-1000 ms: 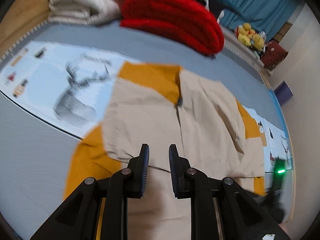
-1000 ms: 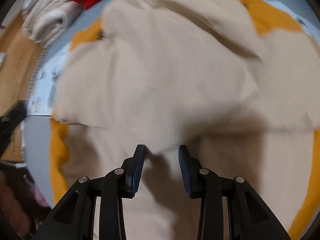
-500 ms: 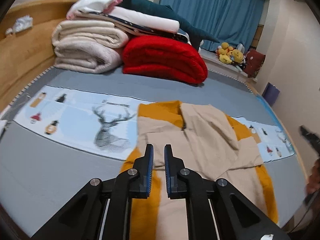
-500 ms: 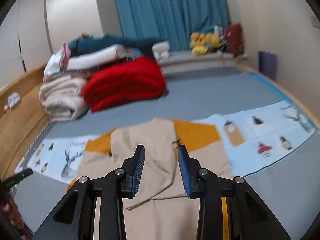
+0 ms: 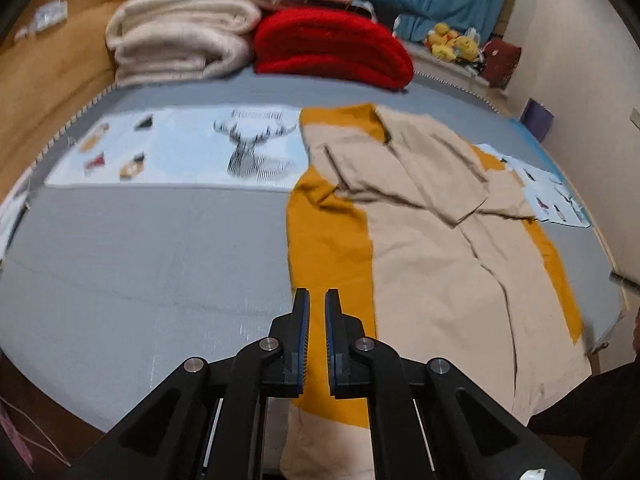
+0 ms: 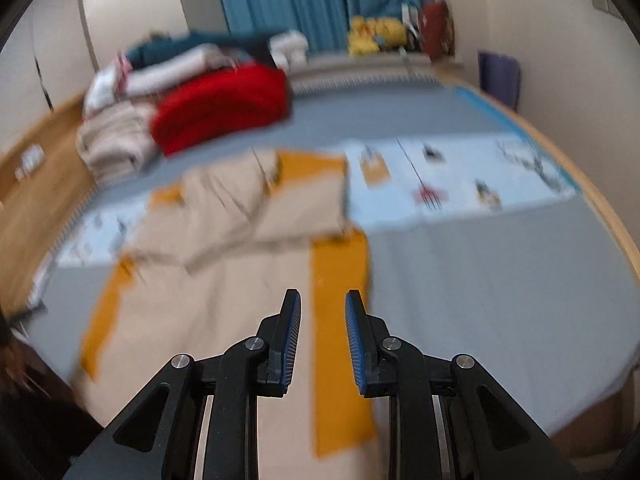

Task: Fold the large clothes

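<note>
1. tan and mustard-yellow cloth makes up the big garment (image 5: pixel 432 256). it lies spread flat on the grey bed (image 5: pixel 140 248), and from the left camera it fills the middle and the 3 o'clock side.
2. the garment looks soft and thin. it has wide yellow strips down both long sides, and its top part is folded over with a few creases.
3. the left gripper (image 5: pixel 316 322) is black with blue ridged pads. its jaws are closing and are almost together, with only a thin gap. nothing is between them. it hangs over the yellow strip at 6 o'clock.
4. the right gripper (image 6: pixel 322 326) looks the same. its jaws are closing too, with a wider gap, and nothing is between them. the other yellow strip shows through the gap.
5. a pale blue strip of cloth (image 5: pixel 180 152) lies flat across the bed under the garment. it has a deer head and small pictures printed on it.
6. at 12 o'clock a thick red blanket (image 5: pixel 332 46) is folded into a fat roll. it looks fuzzy.
7. just beside it at 11 o'clock sits a cream blanket (image 5: pixel 180 38), folded in puffy layers, with more folded things stacked on top.
8. behind them hangs a blue curtain (image 6: pixel 320 0) with long folds. yellow soft toys (image 6: pixel 374 36) sit on the ledge under it.
9. a wooden edge (image 5: pixel 44 92) runs along the bed at 10 o'clock.
10. no box or basket shows.
</note>
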{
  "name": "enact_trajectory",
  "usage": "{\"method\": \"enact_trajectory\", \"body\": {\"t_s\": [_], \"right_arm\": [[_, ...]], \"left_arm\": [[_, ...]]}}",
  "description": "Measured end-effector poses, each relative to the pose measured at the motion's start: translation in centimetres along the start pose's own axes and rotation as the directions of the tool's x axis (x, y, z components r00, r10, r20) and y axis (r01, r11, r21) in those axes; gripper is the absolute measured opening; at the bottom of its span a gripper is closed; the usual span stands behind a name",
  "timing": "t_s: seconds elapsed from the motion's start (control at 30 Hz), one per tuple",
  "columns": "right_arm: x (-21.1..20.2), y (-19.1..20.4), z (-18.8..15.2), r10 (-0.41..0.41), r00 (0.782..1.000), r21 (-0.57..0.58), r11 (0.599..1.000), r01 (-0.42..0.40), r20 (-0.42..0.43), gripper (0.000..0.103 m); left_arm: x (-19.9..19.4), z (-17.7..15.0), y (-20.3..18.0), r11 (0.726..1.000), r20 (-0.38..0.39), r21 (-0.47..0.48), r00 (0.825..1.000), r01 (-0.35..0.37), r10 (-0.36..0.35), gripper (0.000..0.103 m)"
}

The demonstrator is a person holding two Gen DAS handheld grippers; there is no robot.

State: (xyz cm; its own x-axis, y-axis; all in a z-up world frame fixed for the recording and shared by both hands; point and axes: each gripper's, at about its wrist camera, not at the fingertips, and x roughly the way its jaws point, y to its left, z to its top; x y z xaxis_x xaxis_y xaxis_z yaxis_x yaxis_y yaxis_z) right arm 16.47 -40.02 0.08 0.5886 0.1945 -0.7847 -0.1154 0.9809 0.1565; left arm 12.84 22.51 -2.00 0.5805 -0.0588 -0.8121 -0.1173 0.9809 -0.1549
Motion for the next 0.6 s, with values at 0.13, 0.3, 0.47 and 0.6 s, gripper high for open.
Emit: {"method": "enact_trajectory", "body": {"t_s": [0.13, 0.3, 0.47, 0.6], "right_arm": [[1.1, -0.9, -0.9, -0.071, 0.997, -0.038, 0.997, 0.07, -0.029, 0.024], [3.5, -3.9, -1.9, -0.007, 0.986, 0.059, 0.998, 0.017, -0.167, 0.025], [7.0, -5.0, -3.1, 0.048, 0.951, 0.122, 0.993, -0.011, -0.307, 0.025], [9.3, -5.0, -4.9, 0.057, 0.903, 0.125, 0.992, -0.004, -0.426, 0.026]], "left_arm": [[2.9, -0.9, 0.5, 1.0, -0.144, -0.011, 0.99, 0.01, -0.011, 0.006], [5.3, -2.9, 0.7, 0.997, -0.277, -0.055, 0.958, 0.06, -0.073, 0.006], [7.4, -4.6, 1.5, 0.995, -0.407, -0.096, 0.911, 0.031, -0.068, 0.008], [8.4, -5.2, 2.4, 0.99, -0.451, -0.139, 0.889, 0.013, -0.075, 0.018]]}}
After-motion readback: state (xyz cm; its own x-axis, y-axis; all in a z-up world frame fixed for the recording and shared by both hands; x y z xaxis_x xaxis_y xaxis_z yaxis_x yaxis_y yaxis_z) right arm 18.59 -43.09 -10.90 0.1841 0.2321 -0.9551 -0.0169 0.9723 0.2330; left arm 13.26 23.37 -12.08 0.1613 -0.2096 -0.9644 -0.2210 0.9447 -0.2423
